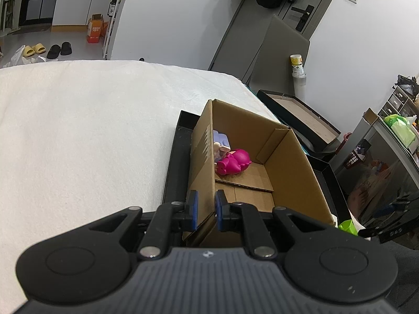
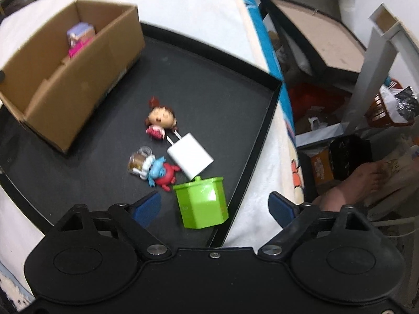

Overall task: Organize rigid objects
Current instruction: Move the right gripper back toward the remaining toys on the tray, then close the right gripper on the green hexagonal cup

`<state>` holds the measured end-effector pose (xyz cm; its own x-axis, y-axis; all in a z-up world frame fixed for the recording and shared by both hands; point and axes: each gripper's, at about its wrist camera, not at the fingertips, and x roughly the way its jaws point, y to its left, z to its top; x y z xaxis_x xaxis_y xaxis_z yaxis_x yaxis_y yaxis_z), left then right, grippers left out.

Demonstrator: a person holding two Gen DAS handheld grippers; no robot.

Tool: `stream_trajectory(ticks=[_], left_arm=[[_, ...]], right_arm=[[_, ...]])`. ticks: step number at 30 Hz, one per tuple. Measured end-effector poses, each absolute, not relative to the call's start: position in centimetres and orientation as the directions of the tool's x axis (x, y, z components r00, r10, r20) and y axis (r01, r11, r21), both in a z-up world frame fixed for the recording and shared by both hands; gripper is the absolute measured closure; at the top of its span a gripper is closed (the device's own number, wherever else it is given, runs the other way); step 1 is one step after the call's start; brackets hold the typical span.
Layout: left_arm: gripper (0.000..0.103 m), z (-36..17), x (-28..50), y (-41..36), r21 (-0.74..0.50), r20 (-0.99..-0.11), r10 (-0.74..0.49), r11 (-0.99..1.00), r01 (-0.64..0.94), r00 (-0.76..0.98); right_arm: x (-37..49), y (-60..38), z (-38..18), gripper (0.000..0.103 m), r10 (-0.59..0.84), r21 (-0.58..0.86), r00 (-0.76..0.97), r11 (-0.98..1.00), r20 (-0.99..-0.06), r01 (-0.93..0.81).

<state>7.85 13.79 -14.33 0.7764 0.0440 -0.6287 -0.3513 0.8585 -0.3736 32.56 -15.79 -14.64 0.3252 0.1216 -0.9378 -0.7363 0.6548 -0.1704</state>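
The left claw (image 1: 207, 210) is gripping the cardboard box (image 1: 282, 172) wall; the right claw (image 2: 214, 206) is hanging wide above the green container (image 2: 201, 204).

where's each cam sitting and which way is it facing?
Left wrist: on the left gripper, looking along the cardboard box wall its pads clamp; only the gripper shows.
Right wrist: on the right gripper, looking steeply down at the green container on the black tray; a bare foot shows.
Shared: box, tray, green container.
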Motion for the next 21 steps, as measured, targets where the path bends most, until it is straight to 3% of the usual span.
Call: stream_trajectory(ticks=[7,21], left_arm=[[0.090,-14.4,7.9,13.8,-0.372,-0.629,0.044,0.859,-0.351,0.776],[0.090,-14.8,8.1,14.1,-0.391,-0.628,0.031,0.851,-0.350,0.777]], right_arm=[[32.0,-14.6,-17.1,0.028,0.075,-0.207,0.310,0.592,-0.948,-0.778],[30.9,-12.1,-20.4,0.028,-0.026,-0.300,0.334,0.511,-0.942,-0.806]])
